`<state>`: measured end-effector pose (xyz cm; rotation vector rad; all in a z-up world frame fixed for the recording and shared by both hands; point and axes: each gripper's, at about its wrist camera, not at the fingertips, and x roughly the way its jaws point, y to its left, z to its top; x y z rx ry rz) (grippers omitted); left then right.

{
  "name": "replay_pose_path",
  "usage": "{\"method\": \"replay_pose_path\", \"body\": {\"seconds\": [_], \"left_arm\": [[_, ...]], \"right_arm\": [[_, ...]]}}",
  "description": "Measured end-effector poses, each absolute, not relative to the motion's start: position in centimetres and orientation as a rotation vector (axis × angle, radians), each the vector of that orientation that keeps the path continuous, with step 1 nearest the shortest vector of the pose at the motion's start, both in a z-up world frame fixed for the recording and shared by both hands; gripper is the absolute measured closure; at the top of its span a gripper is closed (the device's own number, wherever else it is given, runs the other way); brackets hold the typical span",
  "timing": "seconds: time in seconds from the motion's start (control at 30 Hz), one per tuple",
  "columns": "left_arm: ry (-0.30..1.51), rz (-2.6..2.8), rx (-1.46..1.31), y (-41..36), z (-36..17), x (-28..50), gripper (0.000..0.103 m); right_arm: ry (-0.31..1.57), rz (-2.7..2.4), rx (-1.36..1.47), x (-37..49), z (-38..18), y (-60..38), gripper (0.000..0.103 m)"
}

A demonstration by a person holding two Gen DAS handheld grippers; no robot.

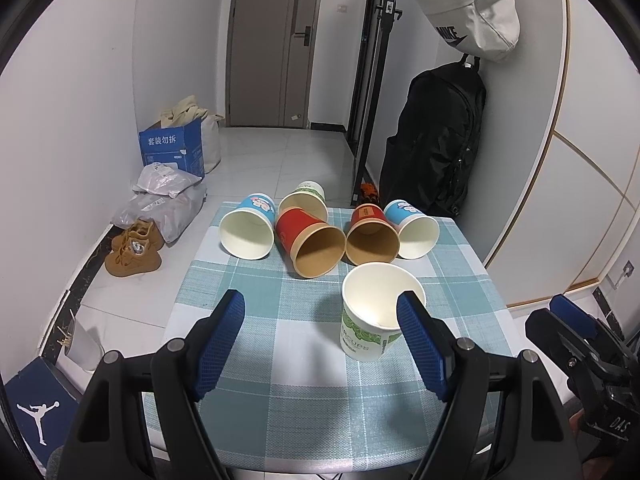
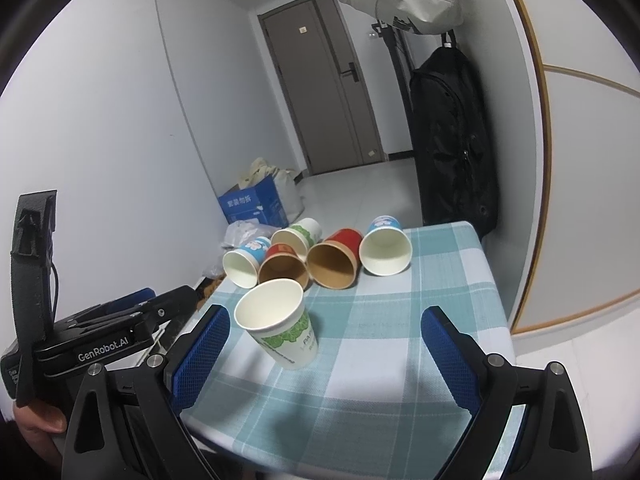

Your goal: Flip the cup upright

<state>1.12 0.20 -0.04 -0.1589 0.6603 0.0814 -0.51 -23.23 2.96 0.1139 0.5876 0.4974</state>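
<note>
Jaws of both grippers are being held open, empty. One cup (image 1: 374,316) is standing upright on the bench (image 1: 280,360); five cups (image 1: 320,236) are lying tipped.

L gripper (image 1: 324,340) & R gripper (image 2: 326,354) agape, empty

This looks like the entry hall of a home: a grey door (image 1: 276,44) with a handle lock closes a white-tiled corridor. A black backpack (image 1: 434,140) and a pale bag (image 1: 468,8) hang on the wall, tan shoes (image 1: 134,248) sit on the floor beside what seem to be parcels (image 1: 164,200), and a checked cloth covers the desk (image 1: 280,380).
</note>
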Motion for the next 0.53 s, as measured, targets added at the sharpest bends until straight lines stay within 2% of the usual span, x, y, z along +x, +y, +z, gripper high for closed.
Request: {"method": "replay_pose_path", "body": {"seconds": [0.53], "left_arm": [[0.643,0.074,-0.157,-0.08,-0.03,1.07,0.028]], "right_arm": [[0.592,0.490,0.119,-0.32,2.80,-23.35,0.006]]}}
